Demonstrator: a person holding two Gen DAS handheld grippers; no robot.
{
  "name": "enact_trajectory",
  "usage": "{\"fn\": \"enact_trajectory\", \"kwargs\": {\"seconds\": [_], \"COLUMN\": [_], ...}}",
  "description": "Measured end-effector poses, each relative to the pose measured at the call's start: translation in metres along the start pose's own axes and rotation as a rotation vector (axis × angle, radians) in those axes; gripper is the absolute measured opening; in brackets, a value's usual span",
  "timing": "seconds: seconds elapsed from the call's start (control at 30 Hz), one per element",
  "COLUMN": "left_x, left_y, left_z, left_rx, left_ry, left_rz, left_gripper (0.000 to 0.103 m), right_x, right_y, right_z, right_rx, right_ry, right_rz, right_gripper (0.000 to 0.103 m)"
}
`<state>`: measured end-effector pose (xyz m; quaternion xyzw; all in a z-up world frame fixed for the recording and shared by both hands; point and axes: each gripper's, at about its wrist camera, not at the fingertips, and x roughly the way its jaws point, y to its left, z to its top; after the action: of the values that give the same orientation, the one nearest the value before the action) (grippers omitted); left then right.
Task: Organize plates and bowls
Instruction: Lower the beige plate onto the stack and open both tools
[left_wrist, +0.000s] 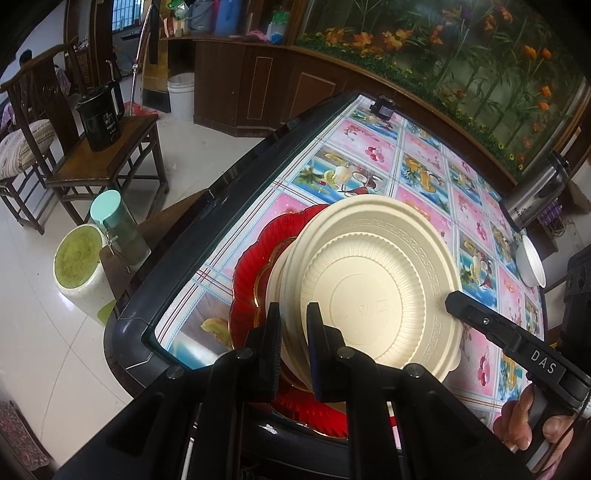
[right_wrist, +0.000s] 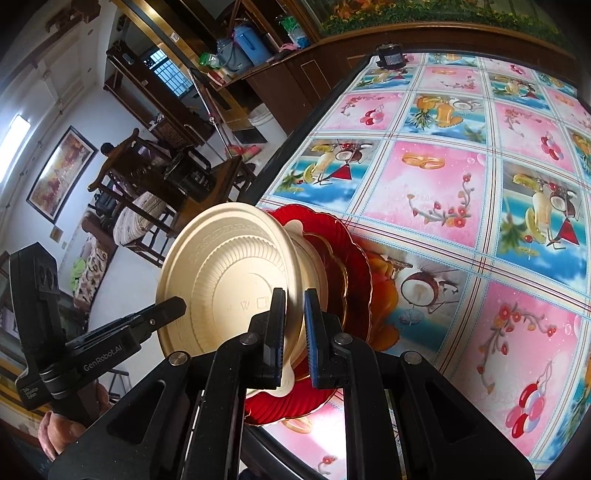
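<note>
Cream plate (left_wrist: 384, 284) is tilted up on edge, underside with ribbed ring and key-pattern border facing the cameras, held over the red plate (left_wrist: 255, 258) near the table's front-left corner. A second cream piece (left_wrist: 275, 280), plate or bowl, can't tell which, sits just behind it, between it and the red plate. Red plate has a scalloped rim with gold trim and lies flat on the tablecloth (left_wrist: 373, 155), close to the table's dark edge (left_wrist: 207, 229).

Left gripper (left_wrist: 293, 347) is clamped on the cream plate's rim, one finger each side of the edge. Right gripper (right_wrist: 294, 332) is likewise closed on the rim at another spot, blue pads (right_wrist: 308, 332) pressed to it. In the right wrist view the same cream plate (right_wrist: 229, 280) stands edge-on above the red plate (right_wrist: 354, 273), the left gripper's finger coming in from the left.

Tablecloth is a glossy grid of pink and blue fruit and flower panels. Further right on the table: a white bowl (left_wrist: 532, 262) on its side and a steel thermos (left_wrist: 539, 192). Small black device (left_wrist: 384, 107) at the far edge. Off the table on the left: wooden chair with black kettle (left_wrist: 99, 114), green-lidded flask (left_wrist: 118, 229), white bucket (left_wrist: 79, 266).
</note>
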<state>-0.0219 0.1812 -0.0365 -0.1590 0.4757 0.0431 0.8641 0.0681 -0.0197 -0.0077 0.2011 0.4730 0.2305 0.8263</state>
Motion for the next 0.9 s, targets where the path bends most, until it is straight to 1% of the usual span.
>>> {"fn": "enact_trajectory", "kwargs": {"seconds": [0.13,0.23,0.27,0.3,0.33,0.5,0.6,0.67,0.73,0.87,0.9], "left_x": [0.003,0.006,0.005,0.005,0.004,-0.003,-0.008,-0.013,-0.022,-0.046,-0.05], "left_y": [0.003,0.007,0.008,0.009,0.009,0.014,0.017,0.02,0.023,0.016,0.013], "left_z": [0.0,0.0,0.0,0.0,0.0,0.001,0.001,0.002,0.003,0.007,0.008], "left_rx": [-0.001,-0.018,-0.021,-0.022,-0.022,-0.028,-0.027,-0.033,-0.04,-0.026,-0.019], "left_ry": [0.02,0.04,0.039,0.038,0.035,0.01,-0.008,-0.023,-0.055,-0.168,-0.184], "left_rz": [0.001,-0.008,-0.012,-0.007,0.0,0.027,0.04,0.044,0.05,0.093,0.096], "left_gripper": [0.013,0.015,0.017,0.021,0.023,0.037,0.037,0.037,0.037,0.038,0.041], "right_x": [0.002,0.003,0.003,0.003,0.003,0.004,0.0,-0.005,-0.013,-0.032,-0.037], "right_y": [0.001,0.0,0.0,0.0,-0.001,-0.002,-0.002,-0.002,-0.003,-0.013,-0.016], "right_z": [0.0,0.0,0.0,0.0,0.001,0.001,0.002,0.003,0.003,0.004,0.005], "right_rx": [0.005,0.009,0.013,0.014,0.014,0.012,0.006,-0.001,-0.008,-0.007,-0.001], "right_ry": [0.01,0.014,0.017,0.018,0.02,0.036,0.029,0.017,-0.006,-0.084,-0.105], "right_rz": [0.011,0.016,0.022,0.023,0.025,0.037,0.064,0.079,0.093,0.125,0.129], "right_gripper": [0.01,0.01,0.01,0.01,0.01,0.011,0.012,0.012,0.012,0.012,0.012]}}
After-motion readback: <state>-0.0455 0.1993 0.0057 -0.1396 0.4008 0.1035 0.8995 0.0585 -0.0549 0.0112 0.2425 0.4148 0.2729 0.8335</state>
